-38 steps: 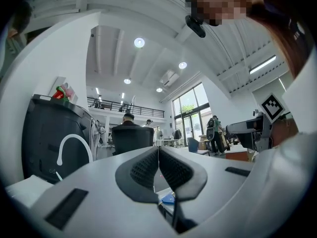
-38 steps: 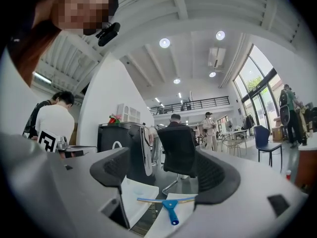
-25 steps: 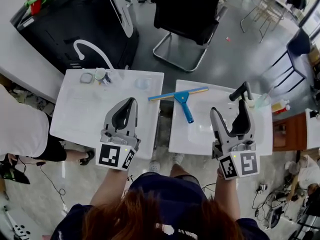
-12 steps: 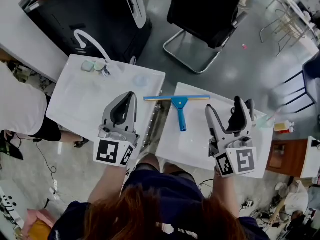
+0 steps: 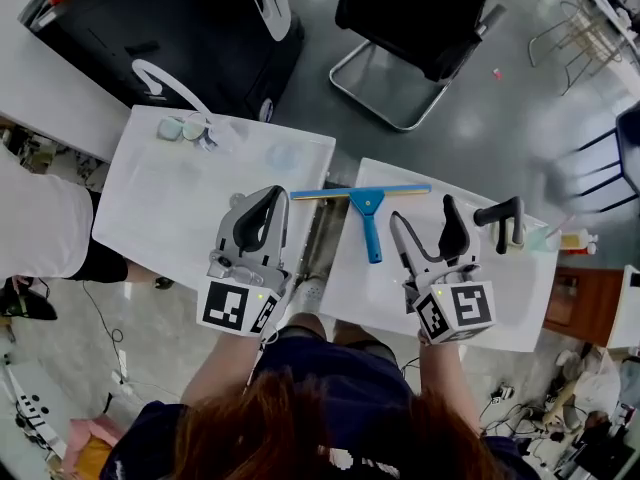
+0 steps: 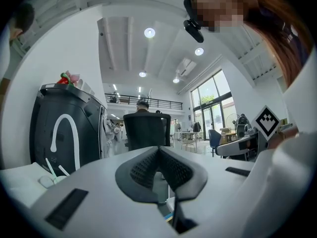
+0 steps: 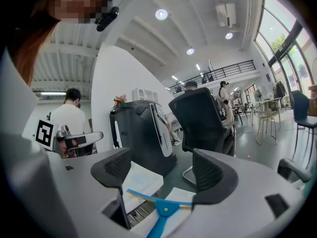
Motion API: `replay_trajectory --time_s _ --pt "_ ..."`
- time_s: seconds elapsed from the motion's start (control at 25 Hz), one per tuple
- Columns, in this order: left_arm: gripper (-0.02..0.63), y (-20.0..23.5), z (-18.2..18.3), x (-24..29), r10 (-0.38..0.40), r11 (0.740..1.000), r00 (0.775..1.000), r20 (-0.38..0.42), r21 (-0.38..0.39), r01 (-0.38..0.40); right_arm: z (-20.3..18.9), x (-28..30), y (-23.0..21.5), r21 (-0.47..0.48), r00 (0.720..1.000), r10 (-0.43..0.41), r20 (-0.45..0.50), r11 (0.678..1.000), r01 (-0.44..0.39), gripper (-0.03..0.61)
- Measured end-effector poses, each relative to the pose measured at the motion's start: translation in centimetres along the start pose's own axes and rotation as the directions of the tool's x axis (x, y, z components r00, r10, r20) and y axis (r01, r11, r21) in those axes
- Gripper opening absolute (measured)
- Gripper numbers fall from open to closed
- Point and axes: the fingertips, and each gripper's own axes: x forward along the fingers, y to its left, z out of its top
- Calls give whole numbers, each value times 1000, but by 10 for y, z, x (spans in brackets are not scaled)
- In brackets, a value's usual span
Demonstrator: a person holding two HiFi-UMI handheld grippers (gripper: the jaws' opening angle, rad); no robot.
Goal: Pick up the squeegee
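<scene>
The squeegee (image 5: 367, 209) has a blue handle and a long blue-and-yellow blade. It lies flat on the right white table (image 5: 500, 288), with its blade end reaching over the gap toward the left table. My right gripper (image 5: 422, 213) stands open just right of the handle, not touching it. In the right gripper view the squeegee (image 7: 163, 209) lies low between and beyond the open right gripper (image 7: 162, 170). My left gripper (image 5: 268, 203) hovers over the left table's right edge, shut and empty, and the left gripper view shows the left gripper (image 6: 159, 155) with its pads pressed together.
The left white table (image 5: 170, 198) has small items (image 5: 188, 128) at its far corner. A black curved handle (image 5: 498, 215) and a bottle (image 5: 572, 240) sit on the right table's far side. A black office chair (image 5: 415, 18) and a black machine (image 5: 150, 38) stand beyond.
My right gripper has shifted left, closer to the squeegee's handle, and stays open. The left gripper has stayed shut near the gap between the tables.
</scene>
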Motion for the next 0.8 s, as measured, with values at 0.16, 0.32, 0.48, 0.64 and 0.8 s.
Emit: replay_trajectory --time_s 0.16,0.32,0.48,0.64,0.8 --pt "21 2 -17 13 -48 999 998 -27 -23 48 -55 25 -1 21 992 -17 -127 1000 20 387" --pt "21 5 -34 21 -92 995 994 -65 -42 89 -117 48 -2 32 964 -32 -263 999 41 385" --pt "21 13 -48 25 -111 993 990 -92 -54 106 -176 58 -4 36 920 -58 -387 996 78 385" --pt "21 22 -60 29 -112 993 987 -114 -60 106 -221 64 -6 -10 869 -86 -487 996 93 390" --pt "21 31 -69 29 -108 993 986 -128 -62 101 -249 72 -6 -58 831 -116 -545 993 100 390"
